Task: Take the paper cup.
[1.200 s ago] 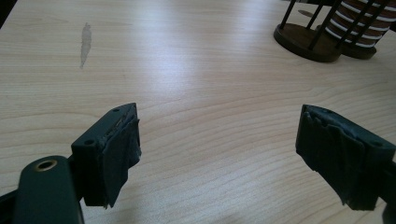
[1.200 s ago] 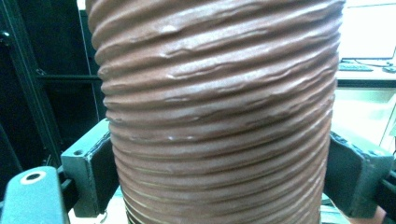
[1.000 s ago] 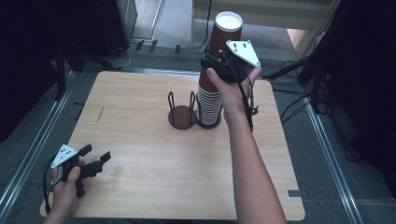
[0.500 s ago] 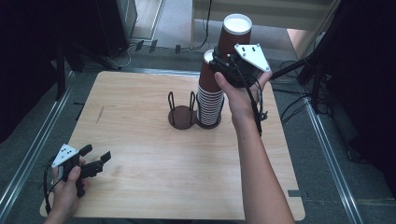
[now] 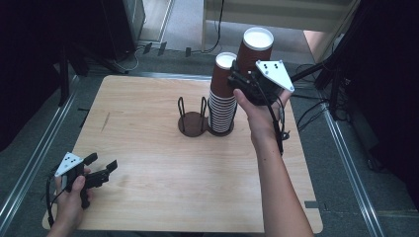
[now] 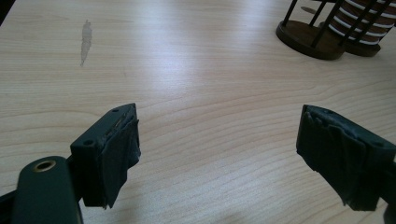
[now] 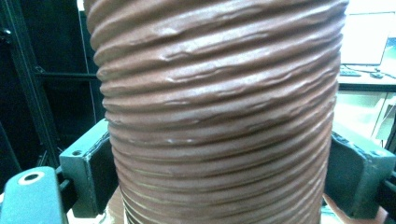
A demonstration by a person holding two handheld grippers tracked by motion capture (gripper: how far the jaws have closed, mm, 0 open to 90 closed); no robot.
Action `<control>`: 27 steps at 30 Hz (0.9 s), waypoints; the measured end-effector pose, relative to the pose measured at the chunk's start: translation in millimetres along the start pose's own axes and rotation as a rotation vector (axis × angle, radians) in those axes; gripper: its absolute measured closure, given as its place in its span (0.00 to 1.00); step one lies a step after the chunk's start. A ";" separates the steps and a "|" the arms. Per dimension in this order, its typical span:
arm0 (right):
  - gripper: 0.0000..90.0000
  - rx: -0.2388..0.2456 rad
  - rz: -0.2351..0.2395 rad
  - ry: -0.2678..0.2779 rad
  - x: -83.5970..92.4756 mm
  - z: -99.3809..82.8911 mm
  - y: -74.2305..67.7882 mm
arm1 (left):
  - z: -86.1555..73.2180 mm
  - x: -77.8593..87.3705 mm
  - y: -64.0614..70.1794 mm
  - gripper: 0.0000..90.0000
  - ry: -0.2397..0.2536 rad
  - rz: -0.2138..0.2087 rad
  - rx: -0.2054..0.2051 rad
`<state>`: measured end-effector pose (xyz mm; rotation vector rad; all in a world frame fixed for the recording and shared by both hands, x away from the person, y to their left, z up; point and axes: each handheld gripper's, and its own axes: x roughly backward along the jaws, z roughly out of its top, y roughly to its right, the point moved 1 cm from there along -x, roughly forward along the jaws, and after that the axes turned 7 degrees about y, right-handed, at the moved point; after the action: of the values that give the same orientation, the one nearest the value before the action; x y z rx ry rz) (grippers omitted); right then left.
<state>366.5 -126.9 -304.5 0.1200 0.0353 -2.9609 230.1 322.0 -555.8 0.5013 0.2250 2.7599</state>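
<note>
Our right gripper (image 5: pixel 243 78) is clamped on a ribbed brown paper cup (image 5: pixel 254 47); in the right gripper view the pads (image 7: pixel 91 175) press on both sides of the cup's (image 7: pixel 219 107) wall. A second ago the cup sat just above the stack (image 5: pixel 222 98), almost in line with it. Now we see it in the air to the right of the stack and clear of it, its white inside turned up, with the top cup of the stack uncovered beside it. The right hand (image 5: pixel 262 106) has shifted right with it.

Our left gripper (image 5: pixel 96 170) rests at the near left corner of the table (image 5: pixel 148 148), where it lay a second ago, its jaws apart with nothing between them. In the left gripper view the two pads (image 6: pixel 112 149) stand wide over bare wood.

The stack stands at the far middle of the table, upright in a dark holder. Just left of it, touching, is a second holder (image 5: pixel 192 118), empty, its wire posts upright. In the left gripper view both holders (image 6: pixel 313 35) show at the far right.
</note>
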 end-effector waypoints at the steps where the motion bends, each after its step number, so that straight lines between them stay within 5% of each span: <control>1: 0.13 -0.007 -0.002 -0.001 2.2 0.1 1.1 | 0.0 0.0 0.1 0.16 -0.001 0.001 -0.001; 11: 0.13 -0.017 0.004 0.017 19.8 1.6 7.2 | 0.0 -0.3 0.2 0.16 -0.002 0.007 -0.001; 27: 0.13 0.002 -0.008 -0.038 53.1 -43.4 21.7 | 0.0 -3.7 4.2 0.15 -0.037 0.041 -0.016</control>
<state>321.7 -156.3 -352.5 0.0638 0.0271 -2.9702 232.2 316.7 -556.1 0.5583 0.1855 2.7876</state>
